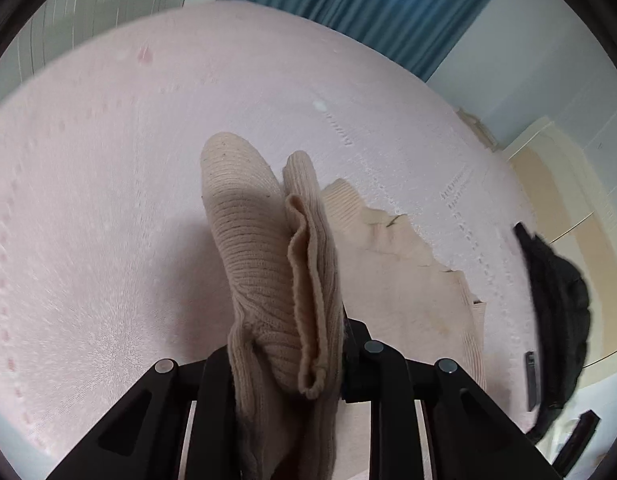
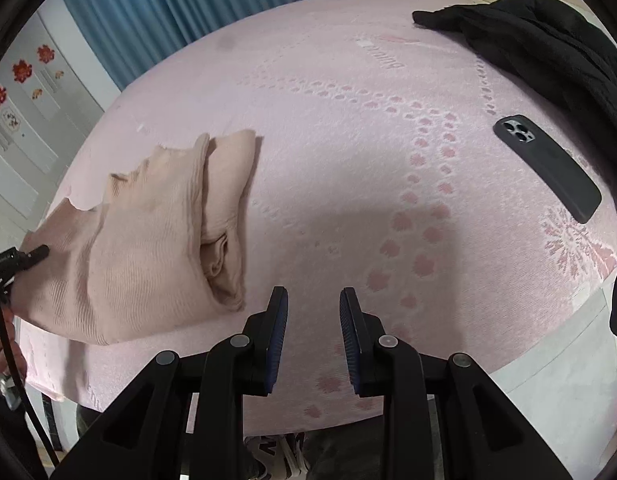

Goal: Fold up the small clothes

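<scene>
A beige ribbed knit garment (image 2: 148, 232) lies partly folded on the pink bed (image 2: 348, 140), at the left of the right wrist view. My left gripper (image 1: 292, 344) is shut on a bunched edge of the beige garment (image 1: 268, 248), which drapes over and hides its fingers. The left gripper's tip (image 2: 36, 252) shows at the garment's left edge in the right wrist view. My right gripper (image 2: 313, 300) is open and empty, just above the bed, to the right of the garment.
A black phone (image 2: 548, 168) lies on the bed at the right. A black garment (image 2: 548, 40) is heaped at the far right corner and also shows in the left wrist view (image 1: 556, 304). Blue curtains (image 2: 168, 8) hang behind the bed.
</scene>
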Tool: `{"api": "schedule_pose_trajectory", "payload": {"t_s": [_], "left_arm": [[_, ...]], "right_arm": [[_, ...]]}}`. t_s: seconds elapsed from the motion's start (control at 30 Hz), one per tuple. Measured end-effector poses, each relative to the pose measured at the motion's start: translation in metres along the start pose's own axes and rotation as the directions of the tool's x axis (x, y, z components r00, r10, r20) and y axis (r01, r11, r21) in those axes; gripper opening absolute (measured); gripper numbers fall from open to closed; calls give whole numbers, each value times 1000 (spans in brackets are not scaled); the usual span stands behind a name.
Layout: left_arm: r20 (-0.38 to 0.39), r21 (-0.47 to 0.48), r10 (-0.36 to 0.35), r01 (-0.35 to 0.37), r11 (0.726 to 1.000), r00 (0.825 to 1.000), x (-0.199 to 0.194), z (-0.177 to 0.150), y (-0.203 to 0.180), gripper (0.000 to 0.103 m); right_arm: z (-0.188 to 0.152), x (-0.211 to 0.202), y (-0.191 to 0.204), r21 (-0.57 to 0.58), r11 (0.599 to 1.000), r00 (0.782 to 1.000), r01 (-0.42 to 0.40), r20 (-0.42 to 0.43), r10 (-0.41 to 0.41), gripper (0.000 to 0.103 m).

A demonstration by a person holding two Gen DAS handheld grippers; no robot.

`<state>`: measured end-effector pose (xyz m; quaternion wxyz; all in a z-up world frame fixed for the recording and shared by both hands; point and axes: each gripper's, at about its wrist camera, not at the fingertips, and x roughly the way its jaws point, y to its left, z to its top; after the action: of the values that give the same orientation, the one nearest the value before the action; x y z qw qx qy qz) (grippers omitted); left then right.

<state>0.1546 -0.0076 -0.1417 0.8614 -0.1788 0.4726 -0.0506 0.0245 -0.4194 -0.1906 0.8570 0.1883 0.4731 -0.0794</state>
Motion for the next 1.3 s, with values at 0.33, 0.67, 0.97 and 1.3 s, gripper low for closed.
{"api": "schedule_pose_trajectory", "payload": {"t_s": [0.33, 0.67, 0.97, 1.3], "left_arm": [[32, 231, 124, -128, 965, 992, -1, -27, -155, 21], [-285, 215, -79, 144, 966, 955, 66, -94, -212, 40], [-132, 183, -130, 153, 971, 983, 15, -41, -140, 51], [-125, 101, -105, 117, 988, 987, 11, -24, -31, 52]], "right_arm": [[4, -20, -43, 25, 1000, 1000, -8, 31, 7, 27], [-15, -31, -73, 45, 999, 1000, -14, 14, 13, 27], [7, -32, -27, -9, 971, 969, -240, 60, 240, 37], [55, 50, 46, 105, 901, 906, -421, -3, 424, 55]]}}
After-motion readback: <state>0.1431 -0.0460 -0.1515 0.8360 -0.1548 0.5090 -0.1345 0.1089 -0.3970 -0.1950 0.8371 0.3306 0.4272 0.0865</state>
